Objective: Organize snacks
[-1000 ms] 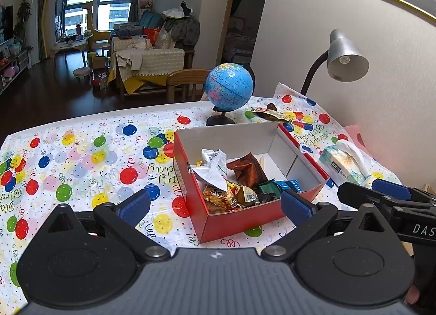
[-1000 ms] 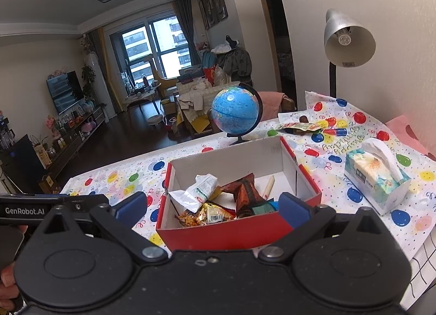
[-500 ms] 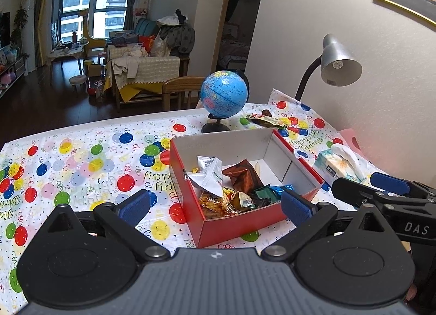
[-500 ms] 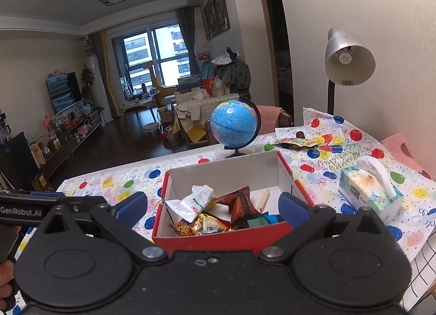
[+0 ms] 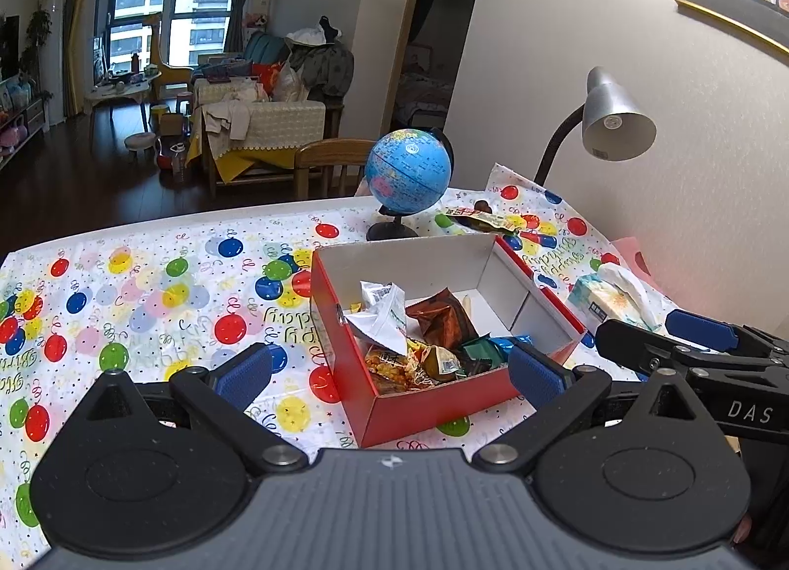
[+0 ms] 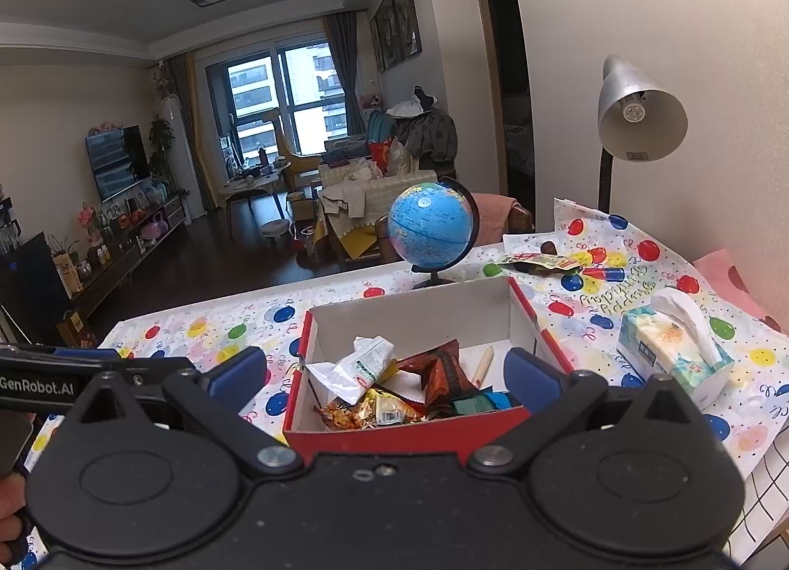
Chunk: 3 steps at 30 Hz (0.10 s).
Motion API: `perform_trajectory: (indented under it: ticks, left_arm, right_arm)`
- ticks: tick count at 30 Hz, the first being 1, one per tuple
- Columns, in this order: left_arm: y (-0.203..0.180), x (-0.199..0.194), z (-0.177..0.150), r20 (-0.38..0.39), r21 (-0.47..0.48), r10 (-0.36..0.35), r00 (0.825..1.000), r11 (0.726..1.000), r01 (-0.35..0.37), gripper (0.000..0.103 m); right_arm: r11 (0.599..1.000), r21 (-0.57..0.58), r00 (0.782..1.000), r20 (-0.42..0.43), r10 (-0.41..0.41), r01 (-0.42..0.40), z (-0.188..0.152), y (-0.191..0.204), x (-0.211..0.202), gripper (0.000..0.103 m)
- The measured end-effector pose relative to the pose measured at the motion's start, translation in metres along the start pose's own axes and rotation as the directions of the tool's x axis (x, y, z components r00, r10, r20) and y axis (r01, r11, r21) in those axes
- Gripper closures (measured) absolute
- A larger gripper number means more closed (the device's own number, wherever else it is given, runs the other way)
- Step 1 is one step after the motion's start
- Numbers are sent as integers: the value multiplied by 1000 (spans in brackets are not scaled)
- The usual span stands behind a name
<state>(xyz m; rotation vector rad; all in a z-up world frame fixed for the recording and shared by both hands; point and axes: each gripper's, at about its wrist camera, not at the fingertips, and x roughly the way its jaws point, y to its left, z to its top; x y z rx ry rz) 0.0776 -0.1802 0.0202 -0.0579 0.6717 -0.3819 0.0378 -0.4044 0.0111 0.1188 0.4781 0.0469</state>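
The left gripper [image 5: 389,375] hung over the near side of the worktop [image 5: 148,274] with its jaws wide and nothing between them. Its fingers [image 5: 244,373] had ribbed blue pads on black arms.

The worktop wore a thin, shiny cloth with bright balloon dots. Near the middle sat the red box [image 5: 419,407], made of stiff card, red outside and white inside, with no lid. In the left wrist view its long side ran away from the camera, toward the globe [image 5: 408,171], and turned a little to the right. The snacks [image 5: 419,338] lay heaped in the near half of the box: a crinkly white packet, a shiny brown pouch with sharp corners, a clear bag of orange bits, and small green and blue wrappers. A pale thin stick [image 6: 482,359] leaned behind them, pointing toward the back wall of the box.

The round blue globe stood on a black foot just behind the box. More wrapped snacks [image 5: 481,219] lay flat on the cloth to the right of the globe. A soft tissue pack [image 6: 673,348] with a white tissue poking up sat right of the box, apart from it. A silver metal lamp [image 6: 638,119] with a bent black neck stood by the wall.

The right gripper [image 6: 384,375] was held in front of the box, jaws wide and bare.
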Motion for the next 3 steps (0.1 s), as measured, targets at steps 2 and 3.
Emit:
perform_trajectory:
  ticks: [2, 3]
  left_arm:
    - [5, -2, 0, -2, -6, 4, 1000, 1000, -4, 0]
    - [7, -3, -1, -2, -9, 5, 1000, 1000, -5, 0]
  right_arm:
    - [1000, -3, 1000, -2, 3, -3, 0, 4, 2, 0]
    - [1000, -5, 1000, -4, 6, -6, -1, 8, 2, 0]
